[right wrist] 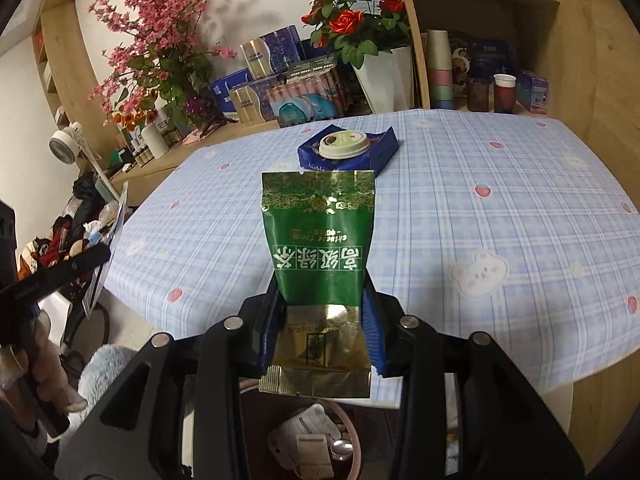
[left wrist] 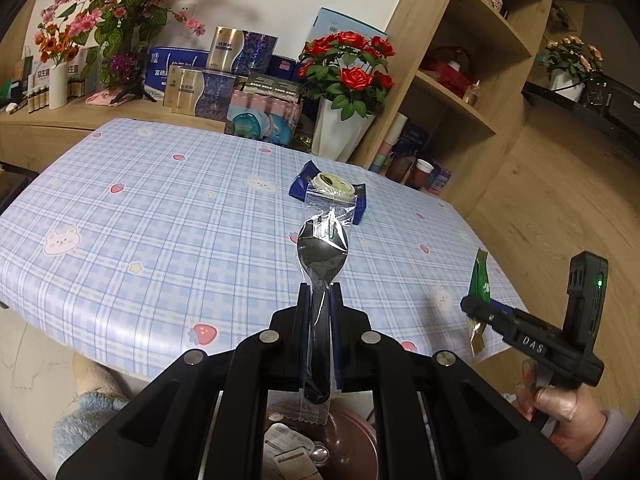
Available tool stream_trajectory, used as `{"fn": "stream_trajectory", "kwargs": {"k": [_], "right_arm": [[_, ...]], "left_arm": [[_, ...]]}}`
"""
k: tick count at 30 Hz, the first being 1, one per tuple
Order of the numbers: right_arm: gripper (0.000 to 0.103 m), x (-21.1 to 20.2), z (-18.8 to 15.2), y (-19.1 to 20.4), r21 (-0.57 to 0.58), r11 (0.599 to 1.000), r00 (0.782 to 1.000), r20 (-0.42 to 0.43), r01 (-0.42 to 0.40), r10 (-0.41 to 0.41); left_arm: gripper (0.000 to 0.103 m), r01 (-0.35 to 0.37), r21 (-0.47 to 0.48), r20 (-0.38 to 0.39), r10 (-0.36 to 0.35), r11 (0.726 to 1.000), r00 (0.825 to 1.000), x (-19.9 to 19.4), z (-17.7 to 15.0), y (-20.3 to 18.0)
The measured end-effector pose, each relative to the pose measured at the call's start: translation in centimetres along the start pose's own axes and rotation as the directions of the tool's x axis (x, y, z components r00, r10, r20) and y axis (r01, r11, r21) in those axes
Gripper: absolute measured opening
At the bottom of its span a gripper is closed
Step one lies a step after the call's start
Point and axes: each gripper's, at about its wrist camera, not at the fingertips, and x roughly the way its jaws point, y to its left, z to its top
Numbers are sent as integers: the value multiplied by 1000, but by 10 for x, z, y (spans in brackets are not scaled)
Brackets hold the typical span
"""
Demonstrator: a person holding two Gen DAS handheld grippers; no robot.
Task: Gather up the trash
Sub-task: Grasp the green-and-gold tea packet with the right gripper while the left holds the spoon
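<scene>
Already two pieces lifted: wrapped spoon clamped in left tool, green tea packet in right tool, above bin; remaining on surface: blue wrapper and lid.

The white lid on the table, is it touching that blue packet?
Touching. The right wrist view shows the lid resting on top of the blue packet, with no gap between them.

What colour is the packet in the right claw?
Green with gold trim and a gold end: the tea packet, clearest in the right wrist view.
</scene>
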Motion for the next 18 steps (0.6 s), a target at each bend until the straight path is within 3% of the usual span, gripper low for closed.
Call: {"fn": "stream_trajectory", "kwargs": {"k": [18], "right_arm": [[39,-34,-37,32,-105,994,1000,-12,15,-16]], "left_arm": [[10,11,27,34,-12,1000,999,-51,-19,-9]]}}
